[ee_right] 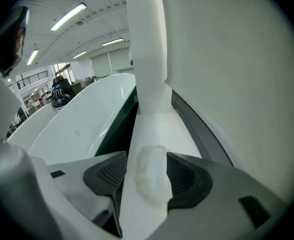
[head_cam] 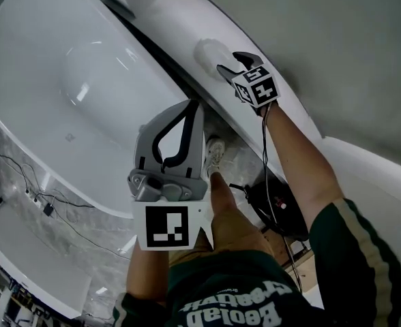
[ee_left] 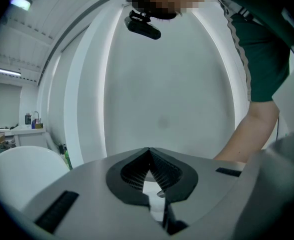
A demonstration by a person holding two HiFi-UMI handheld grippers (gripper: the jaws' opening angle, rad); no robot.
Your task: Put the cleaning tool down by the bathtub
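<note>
So the right gripper [ee_right: 146, 156] is reached out to the far side and is closed on the white round fuzzy cleaning tool [ee_right: 151, 179]. The right pad sits flat against it and the left pad is right at its edge, so it's pinching the thing from both sides. The tool is sitting down on the smooth white glossy ledge [ee_right: 159, 129] that runs along the right side of the big white oval bathtub [head_cam: 84, 94], with just a narrow dark gap [head_cam: 161, 54] between tub and ledge. In the right gripper view the ledge runs away from the jaws toward a white upright post [ee_right: 144, 44], with the tub off to the left of it. The left gripper [ee_left: 148, 156] is held near the person's body over the near rim of the tub. Its jaws are pressed together at the tips with nothing between them, and it's aimed up at a plain pale wall [ee_left: 167, 99]. Down on the near side, between the two arms, you can see a white sneaker [head_cam: 215, 152] on the marbled floor [head_cam: 84, 251]. A few thin black cables [head_cam: 23, 176] trail along the floor on the left.
</note>
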